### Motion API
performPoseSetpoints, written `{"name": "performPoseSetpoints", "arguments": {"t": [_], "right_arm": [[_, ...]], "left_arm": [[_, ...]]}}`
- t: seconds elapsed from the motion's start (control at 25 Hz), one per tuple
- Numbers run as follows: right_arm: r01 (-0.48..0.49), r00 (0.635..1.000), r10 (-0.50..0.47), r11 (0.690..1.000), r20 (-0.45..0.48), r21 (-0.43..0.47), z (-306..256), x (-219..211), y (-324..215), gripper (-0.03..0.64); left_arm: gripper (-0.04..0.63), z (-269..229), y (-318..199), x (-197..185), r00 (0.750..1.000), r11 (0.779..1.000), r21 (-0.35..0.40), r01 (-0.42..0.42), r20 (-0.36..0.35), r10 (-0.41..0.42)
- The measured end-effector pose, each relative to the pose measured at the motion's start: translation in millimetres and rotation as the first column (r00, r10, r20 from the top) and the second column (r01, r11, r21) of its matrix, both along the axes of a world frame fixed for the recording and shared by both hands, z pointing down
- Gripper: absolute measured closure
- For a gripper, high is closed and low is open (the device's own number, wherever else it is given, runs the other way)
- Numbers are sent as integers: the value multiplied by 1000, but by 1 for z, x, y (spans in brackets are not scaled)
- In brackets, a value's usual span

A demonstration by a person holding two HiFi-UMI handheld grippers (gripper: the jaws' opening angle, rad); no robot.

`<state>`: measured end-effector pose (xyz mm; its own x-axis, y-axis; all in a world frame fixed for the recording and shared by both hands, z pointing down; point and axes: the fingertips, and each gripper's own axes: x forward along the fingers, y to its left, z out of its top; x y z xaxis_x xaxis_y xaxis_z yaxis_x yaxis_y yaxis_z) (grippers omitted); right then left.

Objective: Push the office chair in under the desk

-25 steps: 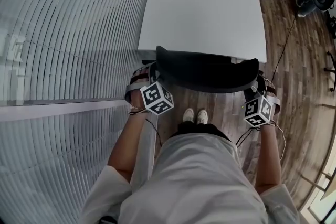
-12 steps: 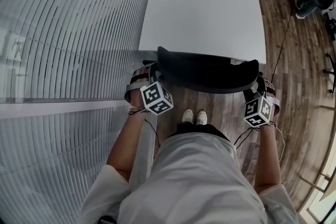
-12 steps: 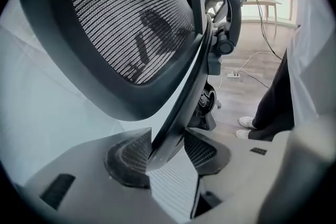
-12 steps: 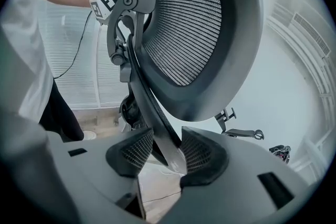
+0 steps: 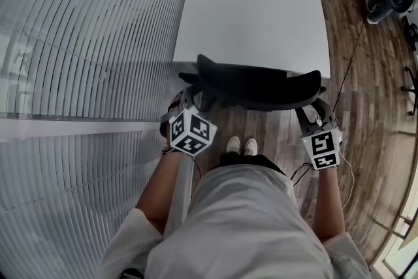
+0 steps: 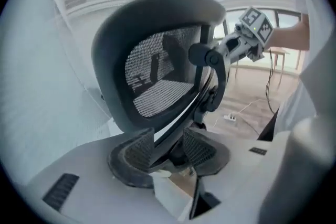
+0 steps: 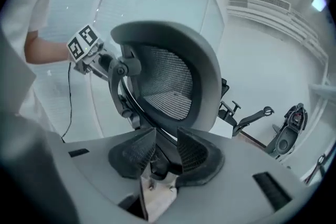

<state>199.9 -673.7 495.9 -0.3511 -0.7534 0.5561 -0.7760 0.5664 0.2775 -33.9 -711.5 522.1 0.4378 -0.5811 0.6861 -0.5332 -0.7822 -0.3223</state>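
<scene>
While seemingly clamped on the office chair (image 5: pixel 258 89), left tool (image 6: pixel 168 148) and right tool (image 7: pixel 159 150), near desk (image 5: pixel 255 16) edge.

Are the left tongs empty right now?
No, the left tongs are closed on the frame edge of the office chair backrest.

Bright, even light, fisheye edges (dark-vignetted)

An office: a white table (image 5: pixel 255 16) with a mesh-backed office chair (image 5: pixel 258 85) at its near edge, a striped glass partition (image 5: pixel 85 42) along the left, and a wood-plank floor (image 5: pixel 372 95).
</scene>
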Motion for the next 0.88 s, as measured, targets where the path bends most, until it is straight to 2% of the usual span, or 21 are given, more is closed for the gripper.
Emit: {"name": "performPoseSetpoints", "arguments": {"t": [0.12, 0.24, 0.36, 0.48, 0.6, 0.88], "right_arm": [[-35, 989, 32, 999, 141, 18, -24, -11, 6, 489], [-47, 961, 41, 999, 274, 18, -40, -26, 11, 499], [-56, 936, 45, 998, 349, 21, -49, -37, 23, 517], [-60, 902, 48, 998, 428, 16, -59, -48, 35, 541], [-50, 884, 28, 998, 467, 35, -74, -60, 40, 557], [0, 864, -40, 997, 502, 79, -104, -80, 53, 575]], "left_arm": [[427, -25, 13, 18, 985, 1000, -28, 10, -175, -14], [466, -42, 22, 32, 942, 998, -54, 12, -334, -29], [496, -53, 34, 42, 895, 998, -56, 21, -443, -43], [520, -68, 47, 47, 850, 999, -43, 33, -525, -51], [531, -86, 55, 48, 809, 998, -37, 45, -585, -59], [550, -121, 71, 64, 744, 998, -3, 55, -667, -43]]}}
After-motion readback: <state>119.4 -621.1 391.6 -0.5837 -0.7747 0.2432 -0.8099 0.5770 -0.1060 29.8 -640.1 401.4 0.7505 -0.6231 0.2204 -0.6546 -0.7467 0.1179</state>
